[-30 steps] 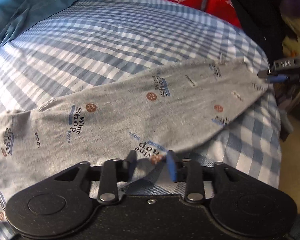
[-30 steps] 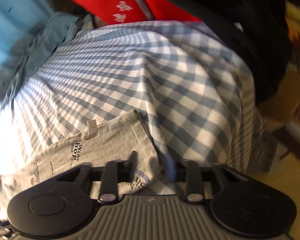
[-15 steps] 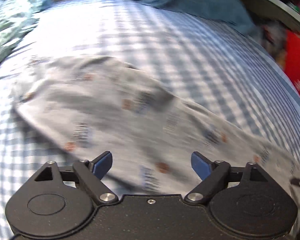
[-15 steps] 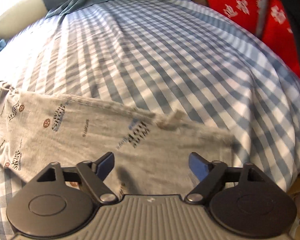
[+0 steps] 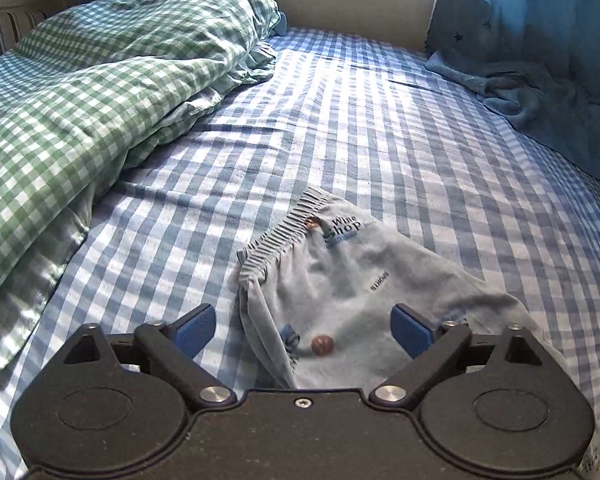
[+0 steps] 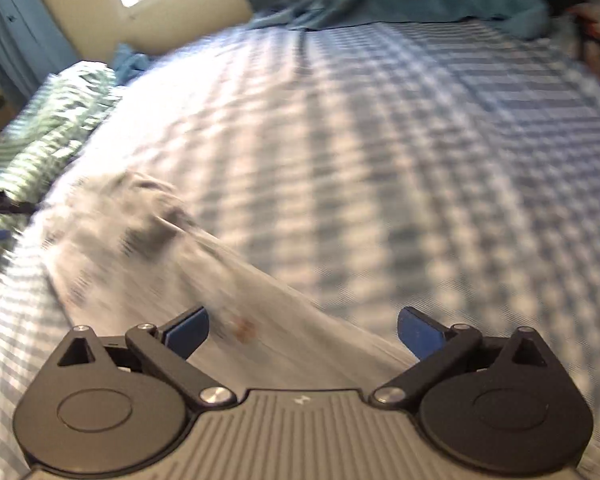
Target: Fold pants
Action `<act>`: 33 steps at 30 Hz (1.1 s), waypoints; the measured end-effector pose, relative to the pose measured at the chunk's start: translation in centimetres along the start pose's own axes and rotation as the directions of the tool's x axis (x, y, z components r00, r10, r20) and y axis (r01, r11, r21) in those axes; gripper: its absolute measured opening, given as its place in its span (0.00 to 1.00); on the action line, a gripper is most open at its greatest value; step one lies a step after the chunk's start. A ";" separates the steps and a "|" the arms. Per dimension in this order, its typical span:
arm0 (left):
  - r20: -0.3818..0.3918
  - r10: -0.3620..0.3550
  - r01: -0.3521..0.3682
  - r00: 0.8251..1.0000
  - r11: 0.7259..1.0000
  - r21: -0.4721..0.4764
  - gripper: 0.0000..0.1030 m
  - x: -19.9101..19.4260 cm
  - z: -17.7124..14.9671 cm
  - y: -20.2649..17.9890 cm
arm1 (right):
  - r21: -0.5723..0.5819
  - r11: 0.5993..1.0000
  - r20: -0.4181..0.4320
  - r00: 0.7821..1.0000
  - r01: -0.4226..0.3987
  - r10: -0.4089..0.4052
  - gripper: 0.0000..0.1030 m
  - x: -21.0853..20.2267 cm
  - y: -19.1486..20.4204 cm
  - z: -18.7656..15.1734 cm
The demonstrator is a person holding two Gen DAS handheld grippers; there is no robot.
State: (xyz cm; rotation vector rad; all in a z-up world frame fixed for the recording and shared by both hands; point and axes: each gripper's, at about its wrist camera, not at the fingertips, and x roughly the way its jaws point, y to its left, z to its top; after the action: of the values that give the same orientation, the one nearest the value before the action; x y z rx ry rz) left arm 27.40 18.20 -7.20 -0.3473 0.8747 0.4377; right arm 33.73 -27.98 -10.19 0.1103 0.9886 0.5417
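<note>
The pants (image 5: 364,280) are looking like soft matt grey jersey cloth with a ribbed waistband, lying on a woven checked cotton-looking bedsheet (image 5: 380,128), grippers showing matt black plastic.

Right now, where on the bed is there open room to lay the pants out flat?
The widest bare stretch of checked sheet lies beyond the pants, between the green duvet on the left and the blue curtain on the right, up to the headboard. The left edge is crowded by the duvet.
</note>
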 end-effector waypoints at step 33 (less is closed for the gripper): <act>0.080 -0.028 0.016 0.996 0.990 0.143 0.78 2.9 1.0 0.0 | -0.081 0.989 -0.010 0.993 -0.122 0.121 0.53 10.0 8.2 7.0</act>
State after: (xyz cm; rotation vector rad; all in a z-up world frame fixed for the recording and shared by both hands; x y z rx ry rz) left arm 29.73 19.34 -8.94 -0.2058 0.8165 0.3641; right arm 40.57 -14.96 -11.27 0.0971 0.9676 0.6934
